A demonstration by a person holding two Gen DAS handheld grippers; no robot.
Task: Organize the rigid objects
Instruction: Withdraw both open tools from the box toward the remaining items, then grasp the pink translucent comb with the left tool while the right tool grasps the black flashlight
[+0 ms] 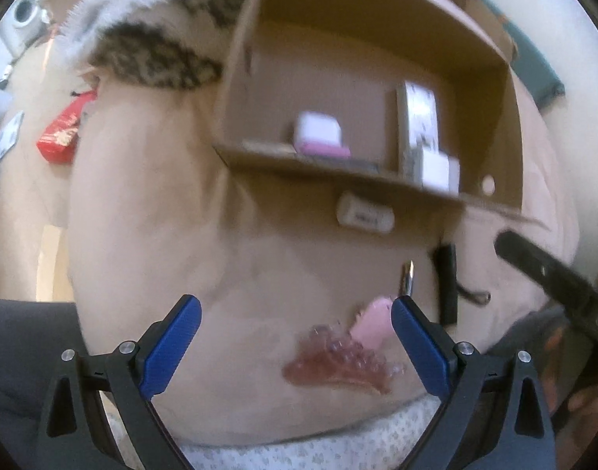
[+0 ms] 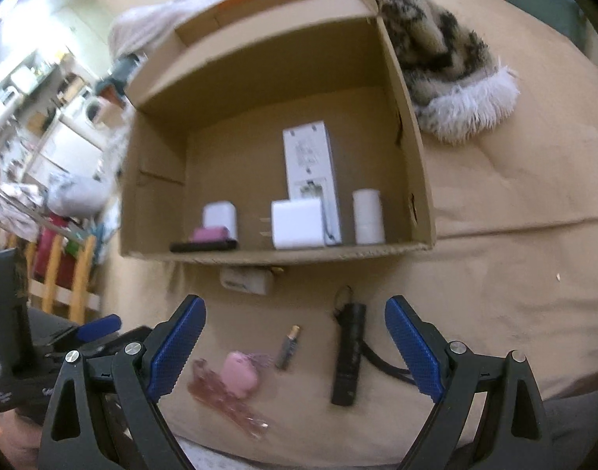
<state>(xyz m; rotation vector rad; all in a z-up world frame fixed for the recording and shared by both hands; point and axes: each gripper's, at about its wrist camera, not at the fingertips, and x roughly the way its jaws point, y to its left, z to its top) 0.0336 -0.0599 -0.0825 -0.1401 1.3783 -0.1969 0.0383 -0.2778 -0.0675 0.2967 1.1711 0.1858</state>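
The left gripper (image 1: 297, 337) stands spread, jaws wide apart and holding nothing; the right gripper (image 2: 295, 346) is likewise spread and empty. Both hover over a tan bedsheet (image 2: 494, 274). In the right wrist view, a pink earbud-style case (image 2: 241, 375) lies between the fingers at 7 o'clock, resting against a translucent pink hair clip (image 2: 224, 401). Just beside it at 6 o'clock lies a small battery (image 2: 288, 346), and at 5 o'clock a black flashlight (image 2: 349, 356) with a wrist cord, apart from the battery. Farther out at 12 o'clock, a white charger (image 2: 246, 280) lies on the sheet, touching or just beside the front wall of an open cardboard box (image 2: 412, 156). Inside the box stand a white plug adapter (image 2: 297, 224), a tall white carton (image 2: 310, 168), a white cylinder (image 2: 368, 217), a small white block (image 2: 220, 215), a pink item (image 2: 209, 234) and a flat black object (image 2: 203, 246). A furry patterned cushion (image 2: 443, 58) lies at 2 o'clock, beside the box.
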